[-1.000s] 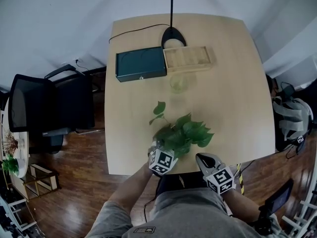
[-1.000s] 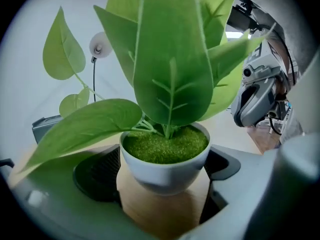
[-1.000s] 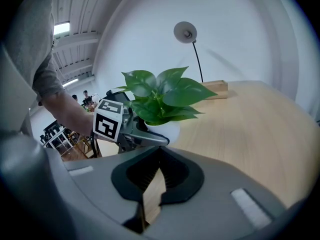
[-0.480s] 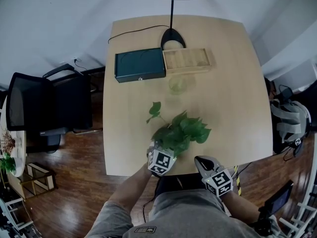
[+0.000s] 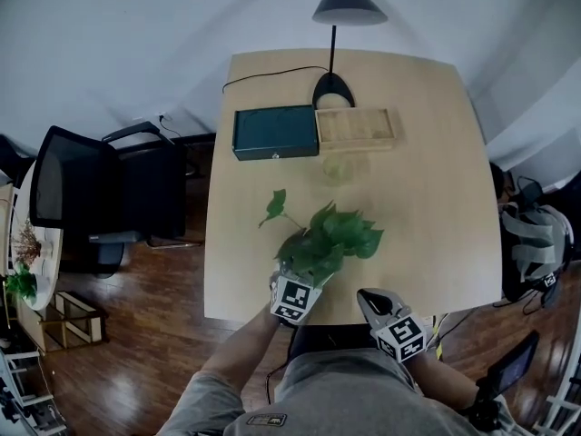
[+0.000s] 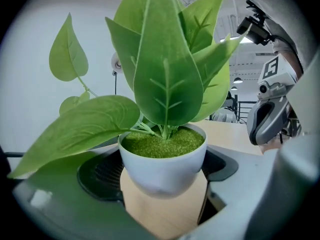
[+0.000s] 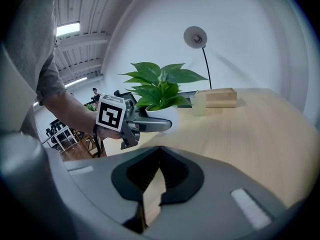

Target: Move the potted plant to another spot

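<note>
Black chair (image 5: 109, 193) beside wooden table (image 5: 436, 207), plank floor (image 5: 154, 334).

Light wooden table (image 5: 427, 207), and toward its far edge a dark green box (image 5: 275, 132) sits right beside a wooden tray (image 5: 358, 127), black lamp base (image 5: 333, 90) behind them, pale cup (image 5: 340, 168) just in front.

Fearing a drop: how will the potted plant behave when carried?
The white pot looks smooth and rounded, so it may slip in the jaws. Tall, wide leaves likely make it top-heavy, apt to tip.
</note>
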Action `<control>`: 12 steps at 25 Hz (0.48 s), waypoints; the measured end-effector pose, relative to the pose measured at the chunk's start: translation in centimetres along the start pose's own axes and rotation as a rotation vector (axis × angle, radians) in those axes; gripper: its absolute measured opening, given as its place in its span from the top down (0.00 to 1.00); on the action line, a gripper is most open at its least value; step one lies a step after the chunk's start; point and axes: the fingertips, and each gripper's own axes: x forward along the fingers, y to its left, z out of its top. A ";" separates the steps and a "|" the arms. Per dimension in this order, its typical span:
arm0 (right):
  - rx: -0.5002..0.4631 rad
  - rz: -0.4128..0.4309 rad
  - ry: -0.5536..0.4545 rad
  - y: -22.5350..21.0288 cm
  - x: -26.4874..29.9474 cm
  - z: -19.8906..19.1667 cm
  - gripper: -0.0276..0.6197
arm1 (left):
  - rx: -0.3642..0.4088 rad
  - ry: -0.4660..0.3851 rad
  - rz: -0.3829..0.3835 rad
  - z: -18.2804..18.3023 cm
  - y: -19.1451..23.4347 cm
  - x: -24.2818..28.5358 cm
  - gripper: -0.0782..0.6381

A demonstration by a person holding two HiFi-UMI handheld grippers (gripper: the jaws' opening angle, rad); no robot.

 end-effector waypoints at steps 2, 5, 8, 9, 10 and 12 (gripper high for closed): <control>-0.017 0.012 -0.015 0.2 -0.1 0.6 0.95 | -0.011 -0.027 0.028 1.4 0.9 -0.6 0.24; -0.034 0.036 -0.040 0.6 0.0 1.6 0.95 | -0.019 -0.052 0.085 3.2 2.6 -1.7 0.24; -0.050 0.062 -0.063 1.2 0.0 2.7 0.95 | -0.023 -0.075 0.144 5.1 4.4 -2.9 0.24; -0.057 0.072 -0.069 1.5 0.0 3.1 0.95 | -0.025 -0.083 0.162 5.5 5.0 -3.3 0.24; -0.065 0.084 -0.074 1.7 0.0 3.5 0.95 | -0.028 -0.088 0.180 5.8 5.5 -3.8 0.24; -0.079 0.107 -0.082 2.2 0.1 4.2 0.95 | -0.034 -0.097 0.220 6.4 6.8 -4.7 0.24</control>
